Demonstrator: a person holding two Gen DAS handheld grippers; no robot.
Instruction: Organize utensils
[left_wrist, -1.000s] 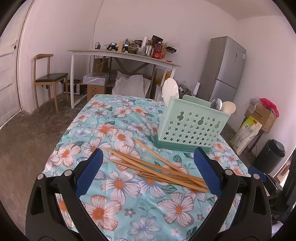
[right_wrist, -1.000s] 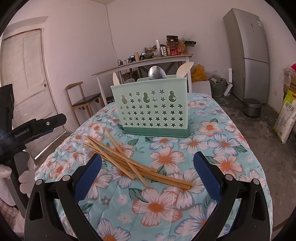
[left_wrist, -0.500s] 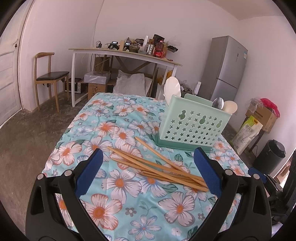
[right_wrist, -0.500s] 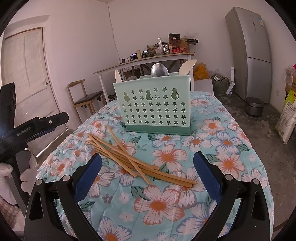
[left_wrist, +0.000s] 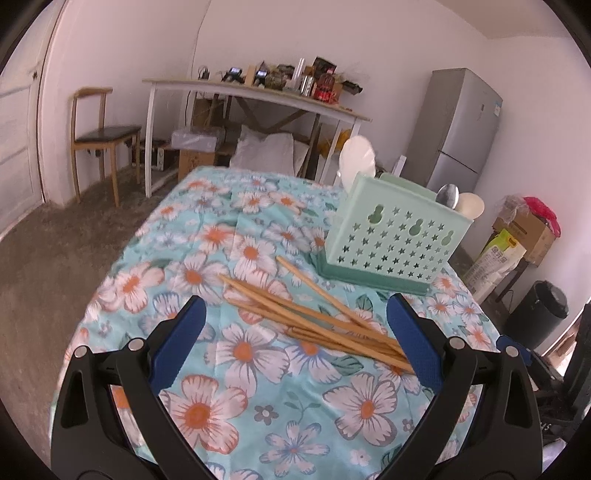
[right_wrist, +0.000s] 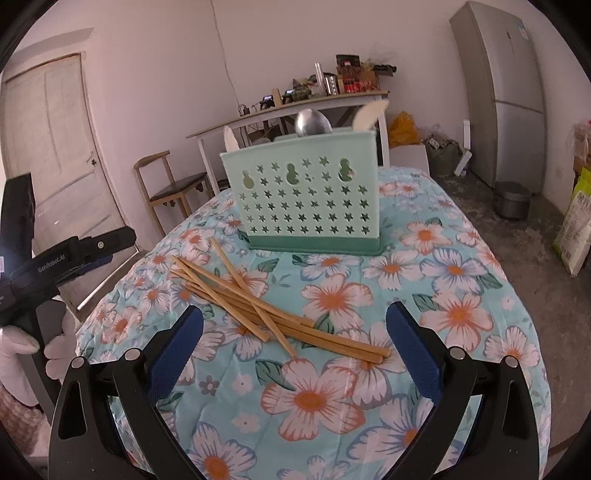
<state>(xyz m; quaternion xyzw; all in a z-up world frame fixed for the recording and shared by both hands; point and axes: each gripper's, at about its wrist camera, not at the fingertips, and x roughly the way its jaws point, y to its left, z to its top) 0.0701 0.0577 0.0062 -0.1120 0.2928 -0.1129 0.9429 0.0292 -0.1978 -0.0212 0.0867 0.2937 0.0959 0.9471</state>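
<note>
Chopsticks (right_wrist: 258, 302) lie loose on the counter (right_wrist: 461, 295) before the caddy (right_wrist: 306, 199), long axes crossing both views diagonally. Right hand-held gripper (right_wrist: 295, 341) hangs nearer, left hand-held gripper (left_wrist: 295, 330) likewise above them; both spread wide, empty.

The left claw (right_wrist: 92, 245) arm reads "GenRobot.AI".

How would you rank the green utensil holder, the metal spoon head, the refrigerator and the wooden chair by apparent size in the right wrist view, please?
1. Refrigerator and green utensil holder: similar in the picture, so I won't rank them; the holder is much nearer.
2. Wooden chair.
3. Metal spoon head, clearly smallest.
</note>
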